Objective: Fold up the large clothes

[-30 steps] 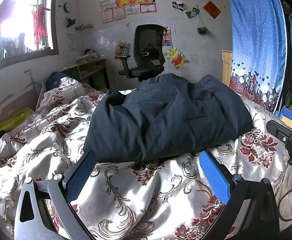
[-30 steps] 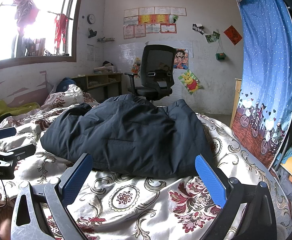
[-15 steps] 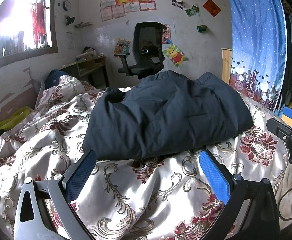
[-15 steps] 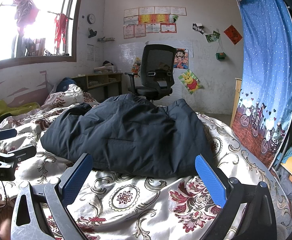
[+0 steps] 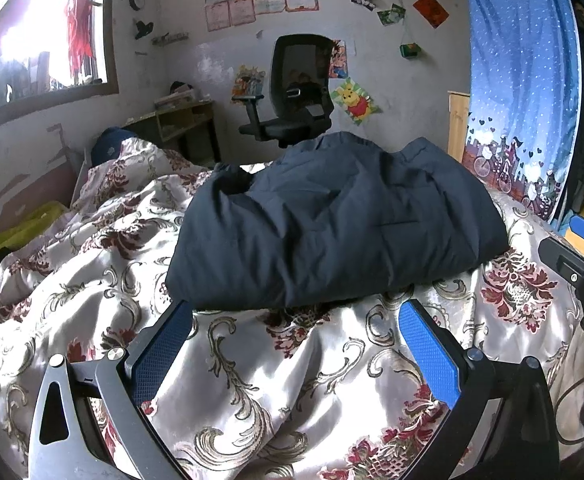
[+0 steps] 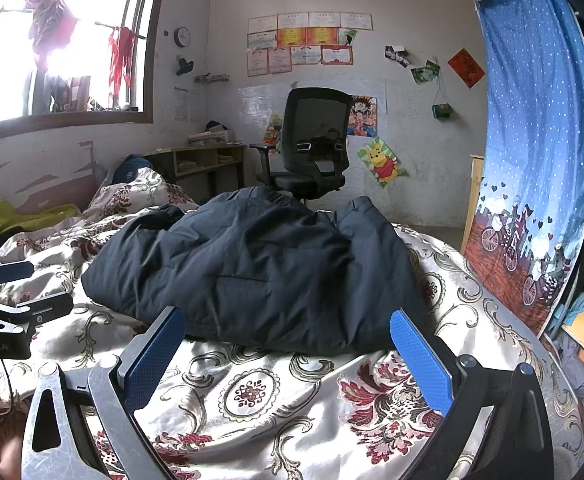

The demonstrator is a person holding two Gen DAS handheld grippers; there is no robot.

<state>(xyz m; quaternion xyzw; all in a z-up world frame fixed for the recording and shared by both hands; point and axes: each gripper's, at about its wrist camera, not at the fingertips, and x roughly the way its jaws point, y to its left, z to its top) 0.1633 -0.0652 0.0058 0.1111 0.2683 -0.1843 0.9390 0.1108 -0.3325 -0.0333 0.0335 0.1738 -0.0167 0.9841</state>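
A dark navy padded jacket [image 5: 332, 224] lies folded in a puffy bundle on the floral satin bedspread [image 5: 251, 380]; it also shows in the right wrist view [image 6: 259, 268]. My left gripper [image 5: 296, 344] is open and empty, just short of the jacket's near edge. My right gripper [image 6: 287, 352] is open and empty, also just in front of the jacket. The right gripper shows at the right edge of the left wrist view [image 5: 580, 264], and the left gripper at the left edge of the right wrist view [image 6: 7, 304].
A black office chair [image 6: 312, 148] and a wooden desk [image 6: 207, 160] stand beyond the bed. A blue curtain [image 6: 532, 160] hangs on the right. A window [image 6: 59, 60] is on the left wall. A yellow-green cloth [image 5: 7, 236] lies by the bed's left side.
The left wrist view has shifted slightly, the jacket sitting a little higher in frame. The right gripper and the jacket have not visibly moved. Both grippers stay open.
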